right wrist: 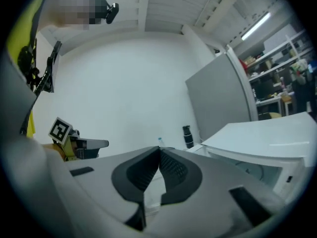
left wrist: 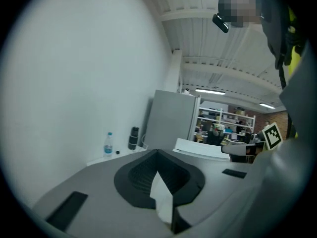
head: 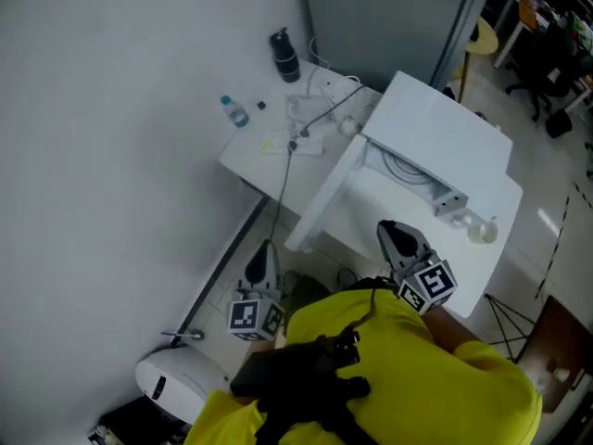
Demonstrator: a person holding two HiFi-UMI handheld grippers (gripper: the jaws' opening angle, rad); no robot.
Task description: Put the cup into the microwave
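Microwave (head: pixel 451 130), open front toward the person (head: pixel 408 369)

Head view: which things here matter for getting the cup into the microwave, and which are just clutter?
For the job: cup; microwave, door open; left gripper and right gripper, both shut and empty.

Lying about: black flask; water bottle; cables on the table.

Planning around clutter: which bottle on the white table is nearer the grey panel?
The black cylindrical flask; the clear blue-capped plastic bottle stands farther from it.
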